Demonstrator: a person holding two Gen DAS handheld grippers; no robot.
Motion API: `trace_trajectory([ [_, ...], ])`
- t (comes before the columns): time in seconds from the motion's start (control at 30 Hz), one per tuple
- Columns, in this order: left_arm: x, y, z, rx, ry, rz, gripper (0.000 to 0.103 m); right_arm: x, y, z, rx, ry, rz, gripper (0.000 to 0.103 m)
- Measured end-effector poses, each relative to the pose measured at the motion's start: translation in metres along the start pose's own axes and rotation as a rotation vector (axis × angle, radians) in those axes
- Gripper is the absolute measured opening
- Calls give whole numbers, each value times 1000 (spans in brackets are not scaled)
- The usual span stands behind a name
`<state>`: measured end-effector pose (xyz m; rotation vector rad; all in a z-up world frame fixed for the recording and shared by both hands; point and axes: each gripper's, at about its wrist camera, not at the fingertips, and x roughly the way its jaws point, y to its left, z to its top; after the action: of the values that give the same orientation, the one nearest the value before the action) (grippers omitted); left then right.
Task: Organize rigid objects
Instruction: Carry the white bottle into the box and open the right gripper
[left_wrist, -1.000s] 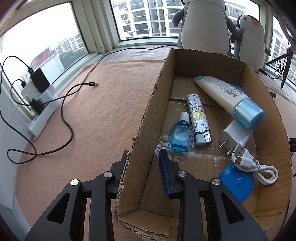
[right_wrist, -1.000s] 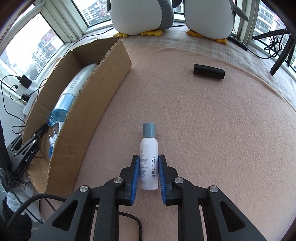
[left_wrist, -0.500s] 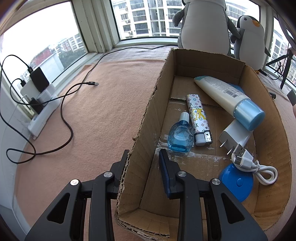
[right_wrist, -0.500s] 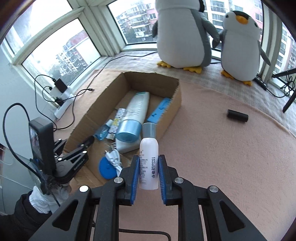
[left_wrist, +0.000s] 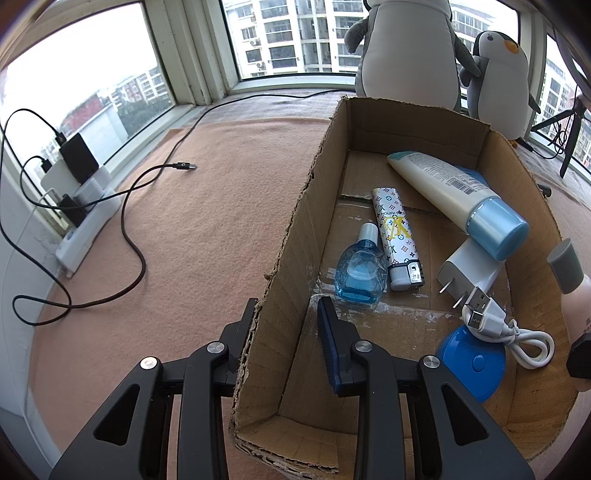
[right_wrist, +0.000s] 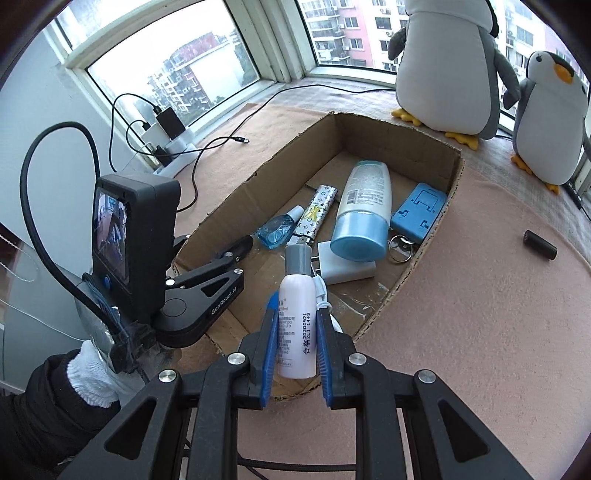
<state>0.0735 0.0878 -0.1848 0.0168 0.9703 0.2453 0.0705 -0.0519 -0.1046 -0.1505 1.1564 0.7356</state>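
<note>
A second ago my right hand-held gripper (right_wrist: 295, 343) had the small white bottle (right_wrist: 297, 314) down on the peach-coloured blanket (right_wrist: 480, 314), outside the cardboard box (right_wrist: 417, 266); now I have carried it up and across, and it hangs over the box's near end, clamped upright between both blue pads with its grey cap pointing forward. In the left wrist view the bottle has just come into sight at the box's right wall, which it had not a moment before. My left hand-held gripper (left_wrist: 286, 325) has not shifted: it straddles the box's left wall near the front corner, one finger outside and one inside, apparently steadying it, though I cannot tell how firmly it pinches. Inside already lie the cream tube (right_wrist: 364, 210), patterned lighter (right_wrist: 317, 210), eye-drop bottle (right_wrist: 277, 230), white charger (right_wrist: 343, 266) and blue disc (left_wrist: 471, 363). I judge the carry is nearly done; lowering and letting go remain. The black cylinder (right_wrist: 541, 245) waits on the blanket, well apart.
</note>
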Motion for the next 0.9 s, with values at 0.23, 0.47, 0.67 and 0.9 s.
trace_trajectory([
  [0.23, 0, 0, 0, 0, 0, 0, 28, 6, 7, -3, -35, 11, -5, 18],
  [0.47, 0, 0, 0, 0, 0, -1, 28, 6, 9, -1, -52, -6, -34, 32],
  [0.67, 0, 0, 0, 0, 0, -1, 28, 1, 11, 3, -70, -29, -47, 38],
  [0.9, 0, 0, 0, 0, 0, 0, 28, -1, 12, 6, -83, -40, -59, 38],
])
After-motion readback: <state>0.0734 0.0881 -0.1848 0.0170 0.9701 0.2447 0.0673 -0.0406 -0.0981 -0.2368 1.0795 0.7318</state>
